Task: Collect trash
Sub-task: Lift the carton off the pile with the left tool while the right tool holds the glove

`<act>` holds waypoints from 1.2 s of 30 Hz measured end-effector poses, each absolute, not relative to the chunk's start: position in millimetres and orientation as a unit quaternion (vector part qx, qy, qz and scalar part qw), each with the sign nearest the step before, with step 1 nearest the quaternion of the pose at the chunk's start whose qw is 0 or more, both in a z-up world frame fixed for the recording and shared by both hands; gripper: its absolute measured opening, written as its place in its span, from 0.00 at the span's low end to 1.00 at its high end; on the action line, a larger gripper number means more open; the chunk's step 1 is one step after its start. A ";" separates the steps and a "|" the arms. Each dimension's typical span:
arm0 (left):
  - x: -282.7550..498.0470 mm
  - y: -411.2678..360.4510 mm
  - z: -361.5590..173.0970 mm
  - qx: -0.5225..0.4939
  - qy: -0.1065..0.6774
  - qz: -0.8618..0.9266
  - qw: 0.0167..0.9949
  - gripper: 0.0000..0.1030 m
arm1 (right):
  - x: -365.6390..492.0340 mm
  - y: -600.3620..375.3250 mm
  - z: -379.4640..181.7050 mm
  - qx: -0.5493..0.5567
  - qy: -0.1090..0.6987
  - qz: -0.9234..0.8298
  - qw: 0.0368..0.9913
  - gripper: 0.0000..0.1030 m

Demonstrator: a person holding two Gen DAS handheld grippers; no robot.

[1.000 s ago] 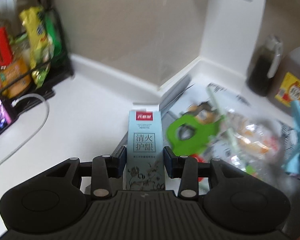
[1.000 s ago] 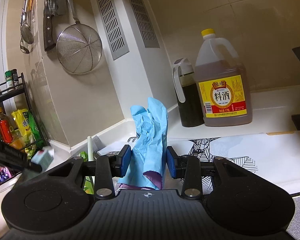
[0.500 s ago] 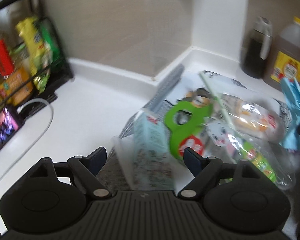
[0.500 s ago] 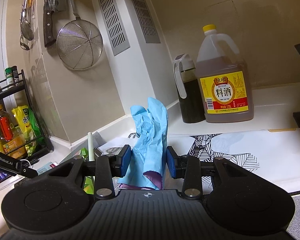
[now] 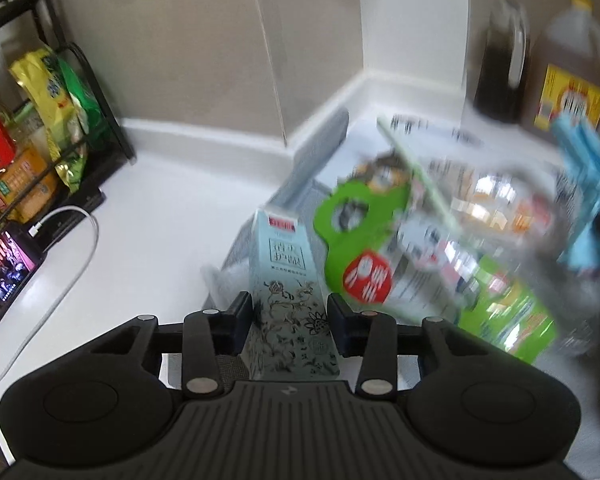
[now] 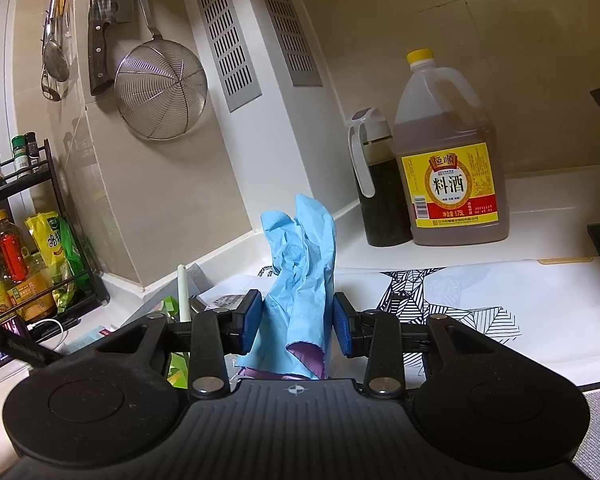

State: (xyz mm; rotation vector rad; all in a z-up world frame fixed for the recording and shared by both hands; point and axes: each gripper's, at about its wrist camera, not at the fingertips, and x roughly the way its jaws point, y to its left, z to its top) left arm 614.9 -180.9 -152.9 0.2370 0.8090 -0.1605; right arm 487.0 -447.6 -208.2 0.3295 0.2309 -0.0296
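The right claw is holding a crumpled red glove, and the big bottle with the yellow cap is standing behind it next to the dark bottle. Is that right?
Almost. The glove in the right claw is light blue, not red, as the right wrist view shows. The rest holds: the big bottle with the yellow cap stands behind it, next to the dark bottle.
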 end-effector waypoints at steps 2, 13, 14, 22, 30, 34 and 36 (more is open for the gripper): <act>609.2 -174.4 -133.6 0.089 0.376 -0.084 0.918 0.44 | 486.1 -447.8 -208.1 0.165 0.109 -0.017 0.980 0.40; 587.7 -149.0 -109.8 0.049 0.364 -0.095 0.925 0.04 | 479.5 -446.1 -206.4 0.161 0.081 -0.013 0.984 0.39; 590.9 -149.1 -119.0 0.042 0.381 -0.103 0.918 0.09 | 479.2 -446.7 -206.5 0.163 0.081 -0.013 0.983 0.39; 571.4 -197.4 -167.2 0.158 0.387 -0.115 0.901 0.74 | 482.3 -447.8 -205.8 0.166 0.089 -0.012 0.982 0.39; 574.9 -185.5 -172.3 0.141 0.390 -0.085 0.906 0.42 | 480.7 -444.8 -205.0 0.160 0.086 -0.007 0.983 0.39; 560.3 -162.6 -139.1 0.098 0.360 -0.082 0.924 0.42 | 473.7 -446.2 -202.5 0.164 0.057 -0.017 0.985 0.39; 544.8 -149.1 -120.3 0.078 0.338 -0.082 0.934 0.42 | 471.0 -447.7 -201.8 0.168 0.046 -0.019 0.985 0.38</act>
